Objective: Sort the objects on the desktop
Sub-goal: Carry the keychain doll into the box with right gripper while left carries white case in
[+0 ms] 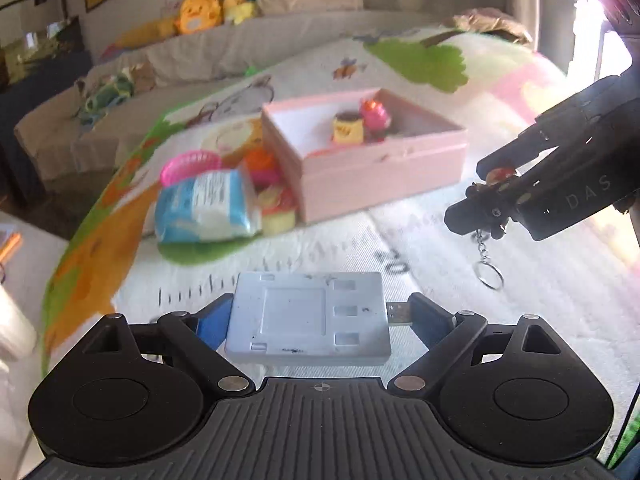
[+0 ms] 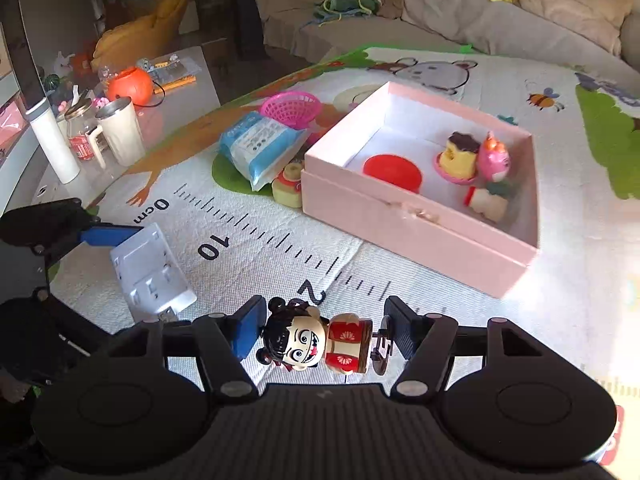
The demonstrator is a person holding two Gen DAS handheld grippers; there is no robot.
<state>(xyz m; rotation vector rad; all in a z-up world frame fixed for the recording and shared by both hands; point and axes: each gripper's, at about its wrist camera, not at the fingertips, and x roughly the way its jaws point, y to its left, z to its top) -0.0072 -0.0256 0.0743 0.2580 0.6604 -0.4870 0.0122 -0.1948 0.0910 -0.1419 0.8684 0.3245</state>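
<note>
My left gripper (image 1: 316, 316) is shut on a white USB charger block (image 1: 310, 318), held above the play mat; the block also shows in the right wrist view (image 2: 150, 270). My right gripper (image 2: 324, 330) is shut on a small doll keychain figure (image 2: 316, 340) with black hair and a red body; it also shows in the left wrist view (image 1: 496, 178), with its ring (image 1: 488, 274) dangling. A pink open box (image 2: 404, 228) lies ahead on the mat and holds a red disc (image 2: 394, 172), a pudding toy (image 2: 458, 156) and a pink toy (image 2: 494, 158).
Left of the box lie a blue-white tissue pack (image 2: 258, 146), a pink basket (image 2: 290, 108) and a yellow-red toy (image 2: 288, 186). A side table with cups (image 2: 120, 130) and an orange pumpkin pail (image 2: 130, 86) stands at left. A sofa (image 2: 460, 24) with plush toys runs behind.
</note>
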